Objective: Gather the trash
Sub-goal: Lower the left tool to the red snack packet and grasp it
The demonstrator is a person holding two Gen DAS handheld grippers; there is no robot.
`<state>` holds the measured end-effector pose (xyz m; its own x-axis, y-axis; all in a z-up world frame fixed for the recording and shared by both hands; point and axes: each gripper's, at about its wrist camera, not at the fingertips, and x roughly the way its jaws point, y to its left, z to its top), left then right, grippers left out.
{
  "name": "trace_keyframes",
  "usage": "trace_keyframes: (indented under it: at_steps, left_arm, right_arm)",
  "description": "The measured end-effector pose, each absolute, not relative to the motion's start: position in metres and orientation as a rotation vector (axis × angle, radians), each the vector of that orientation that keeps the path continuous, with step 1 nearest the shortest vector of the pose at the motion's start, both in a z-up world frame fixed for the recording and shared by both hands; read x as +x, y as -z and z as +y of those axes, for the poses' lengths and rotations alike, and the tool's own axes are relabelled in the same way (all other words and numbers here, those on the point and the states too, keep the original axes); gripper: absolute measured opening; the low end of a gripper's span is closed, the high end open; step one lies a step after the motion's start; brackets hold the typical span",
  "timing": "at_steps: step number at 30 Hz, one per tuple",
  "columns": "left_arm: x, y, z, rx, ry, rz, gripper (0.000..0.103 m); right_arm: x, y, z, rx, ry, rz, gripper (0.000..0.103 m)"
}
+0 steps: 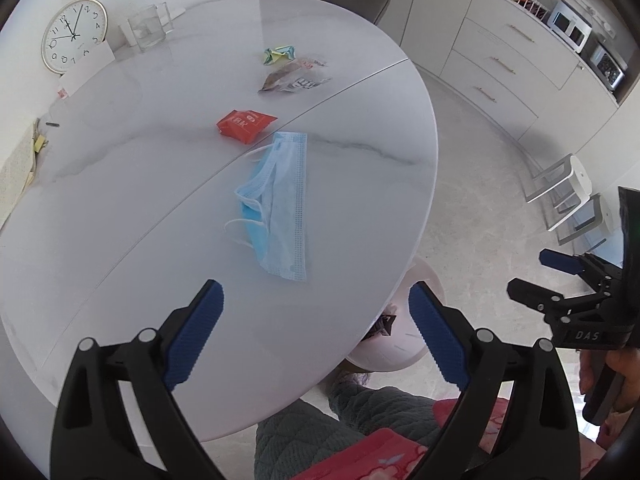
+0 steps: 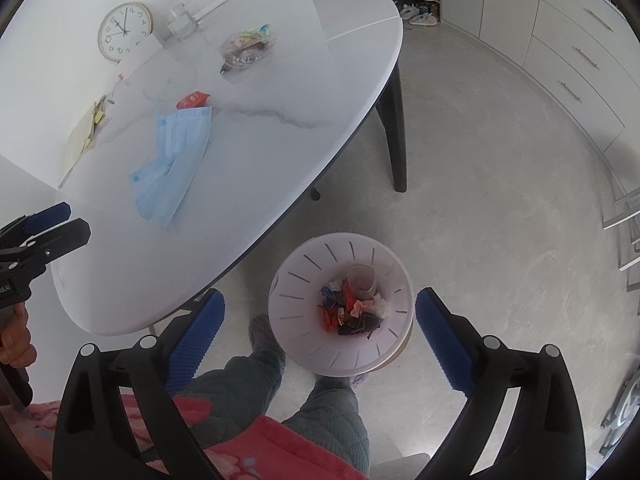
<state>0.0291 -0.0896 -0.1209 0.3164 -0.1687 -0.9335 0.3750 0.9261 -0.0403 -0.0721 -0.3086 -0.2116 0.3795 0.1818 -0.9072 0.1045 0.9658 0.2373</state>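
We hold left tongs (image 1: pixel 316 334) agape, empty, over near table (image 1: pixel 120 216) edge. Right tongs (image 2: pixel 318 338) spread wide, empty, above white slotted bin (image 2: pixel 288 280) on floor. Crumpled light-blue face mask (image 1: pixel 280 208) just ahead: featherlight, limp; pinch bunched fold. Beyond: red packet (image 1: pixel 245 125), crinkly wrappers (image 1: pixel 294 78), slippery.

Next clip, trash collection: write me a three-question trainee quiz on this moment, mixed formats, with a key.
1. True or false: the left gripper is holding the blue face mask.
2. Multiple choice: the white trash bin stands A) on the table, B) on the floor beside the table, C) on a chair.
3. Fill in: the piece of trash lying nearest the mask is the ____ packet.

Key: 1 false, both grippers are open and empty; 2 B, under the right gripper; 3 red.
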Motion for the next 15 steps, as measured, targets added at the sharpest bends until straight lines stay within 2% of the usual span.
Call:
trace_keyframes:
  at_steps: [10,15]
  left_arm:
    - [0.057,0.134,-0.077,0.144,0.286,1.239,0.090]
    - [0.098,0.136,-0.065,0.085,0.280,1.247,0.090]
  right_arm:
    - [-0.048,0.199,-0.312,0.237,-0.016,1.171,0.100]
    - [-0.015,0.197,-0.306,0.236,-0.005,1.168,0.100]
